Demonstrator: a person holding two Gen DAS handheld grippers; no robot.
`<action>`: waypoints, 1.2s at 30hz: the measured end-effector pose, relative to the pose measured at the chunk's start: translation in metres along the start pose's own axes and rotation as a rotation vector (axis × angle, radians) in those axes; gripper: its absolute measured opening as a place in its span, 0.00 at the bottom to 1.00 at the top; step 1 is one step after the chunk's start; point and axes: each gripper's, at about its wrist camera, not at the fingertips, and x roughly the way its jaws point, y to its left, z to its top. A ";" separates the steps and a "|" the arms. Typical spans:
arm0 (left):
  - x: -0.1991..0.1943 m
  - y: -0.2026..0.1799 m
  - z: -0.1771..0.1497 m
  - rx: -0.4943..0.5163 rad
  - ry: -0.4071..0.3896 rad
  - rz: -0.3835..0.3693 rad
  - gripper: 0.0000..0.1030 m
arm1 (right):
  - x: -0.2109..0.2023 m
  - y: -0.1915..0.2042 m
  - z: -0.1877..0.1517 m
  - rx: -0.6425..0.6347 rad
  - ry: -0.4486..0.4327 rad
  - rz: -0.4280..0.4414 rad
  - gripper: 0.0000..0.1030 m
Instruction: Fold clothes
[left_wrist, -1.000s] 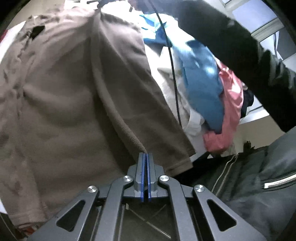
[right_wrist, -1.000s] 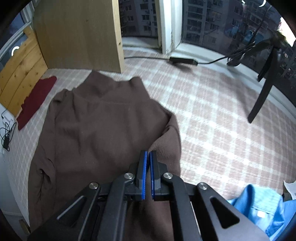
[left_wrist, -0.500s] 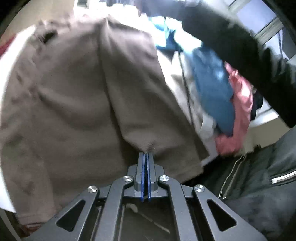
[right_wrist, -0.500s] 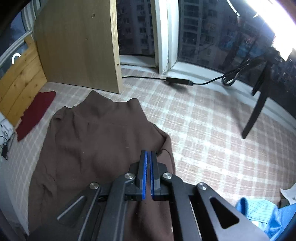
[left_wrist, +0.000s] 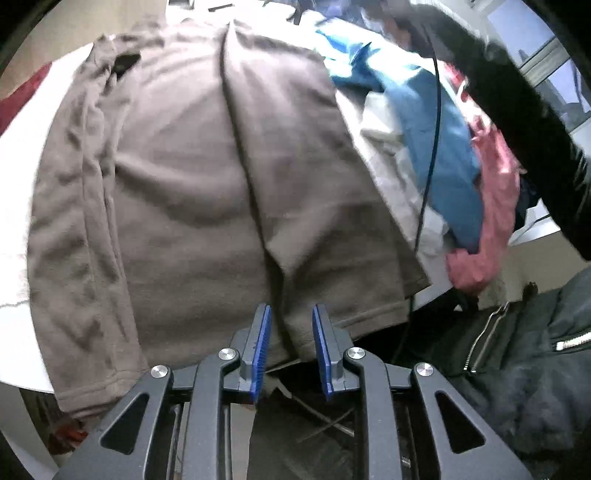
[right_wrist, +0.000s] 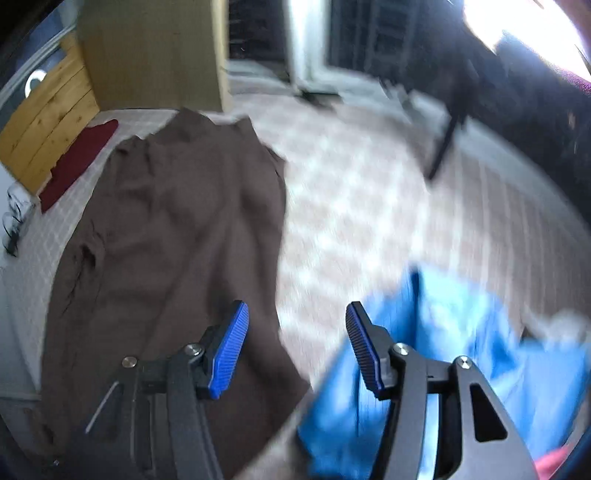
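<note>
A: Both claws gape: left claw (left_wrist: 290, 347) straddles the hem of the brown garment (left_wrist: 207, 177), spread across the worktop (left_wrist: 14, 236).

B: Right claw (right_wrist: 295, 347) grips nothing; regrip the 6 o'clock hem evenly before folding.

The sweater (left_wrist: 207, 192) lay spread on the table (left_wrist: 14, 236), its hem nearest the left gripper (left_wrist: 290, 347). A clothes pile (left_wrist: 436, 147) sat to its right. The right gripper (right_wrist: 295, 350) hung between sweater and shirt (right_wrist: 461, 350).
</note>
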 end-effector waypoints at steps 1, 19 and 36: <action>-0.002 -0.003 0.000 0.011 -0.008 -0.002 0.21 | 0.007 -0.004 -0.006 0.019 0.039 0.014 0.53; 0.053 -0.077 0.002 0.197 0.056 -0.054 0.06 | 0.022 0.007 -0.019 -0.027 0.051 0.020 0.09; 0.056 -0.130 0.006 0.382 -0.035 -0.008 0.27 | 0.026 -0.007 -0.012 0.053 0.007 0.086 0.36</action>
